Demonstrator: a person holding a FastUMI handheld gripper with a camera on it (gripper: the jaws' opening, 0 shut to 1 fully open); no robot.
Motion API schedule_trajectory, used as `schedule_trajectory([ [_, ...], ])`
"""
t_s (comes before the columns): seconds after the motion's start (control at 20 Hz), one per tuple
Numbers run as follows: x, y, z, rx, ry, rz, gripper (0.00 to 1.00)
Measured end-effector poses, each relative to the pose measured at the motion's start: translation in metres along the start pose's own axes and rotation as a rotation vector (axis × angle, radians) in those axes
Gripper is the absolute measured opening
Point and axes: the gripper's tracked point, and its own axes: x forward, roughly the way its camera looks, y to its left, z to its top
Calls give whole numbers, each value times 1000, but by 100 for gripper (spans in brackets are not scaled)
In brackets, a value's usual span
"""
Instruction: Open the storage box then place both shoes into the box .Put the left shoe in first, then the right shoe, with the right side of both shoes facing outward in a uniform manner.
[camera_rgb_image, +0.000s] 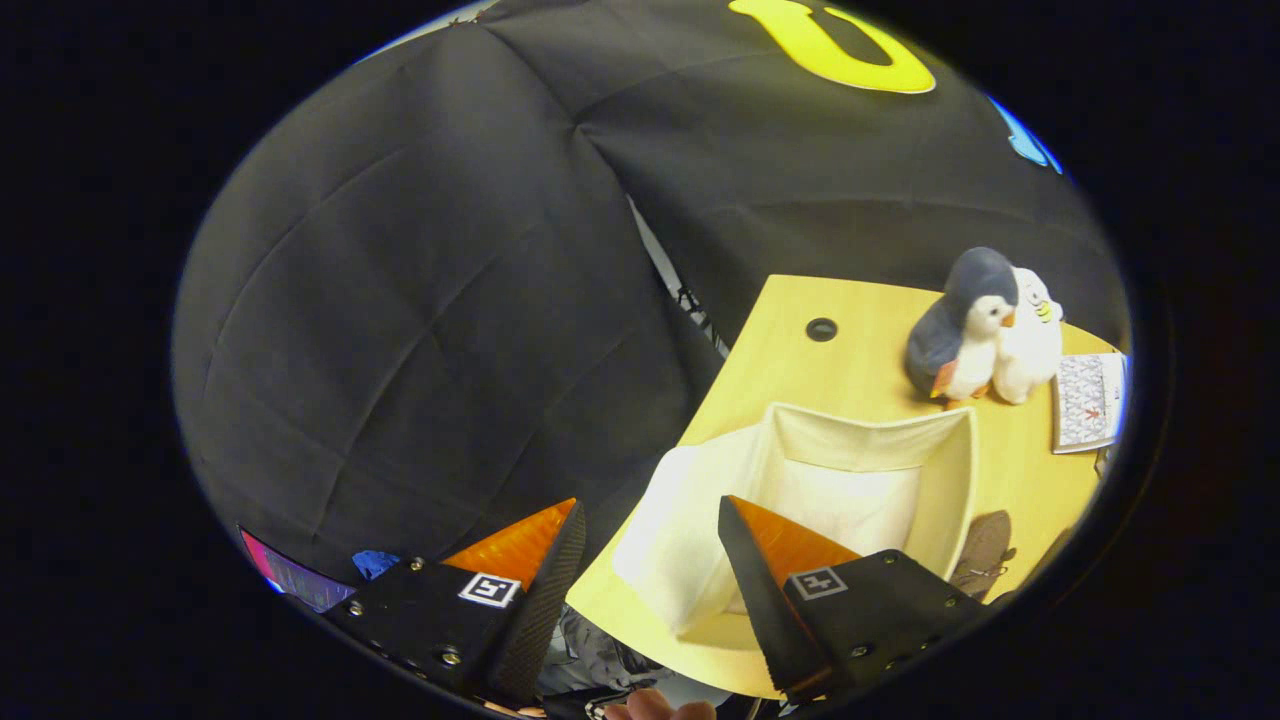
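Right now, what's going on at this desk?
A person's handheld gripper hovers with its fingers open and nothing between them, just short of a cream fabric storage box on a wooden desk. The box stands open at the top, and its inside looks empty as far as it shows. A brown shoe lies on the desk right beside the box. Beyond it sit a plush penguin and a white plush toy.
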Motion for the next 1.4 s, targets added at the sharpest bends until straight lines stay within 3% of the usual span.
schedule_trajectory([
  [0.45, -86, -132, -1, 178, -68, -119, 83],
  [0.75, -114, -182, -11, 187, -73, -182, 83],
  [1.1, -113, -244, -70, 147, 19, -281, 83],
  [1.4, -107, -297, -149, 104, 222, -395, 83],
])
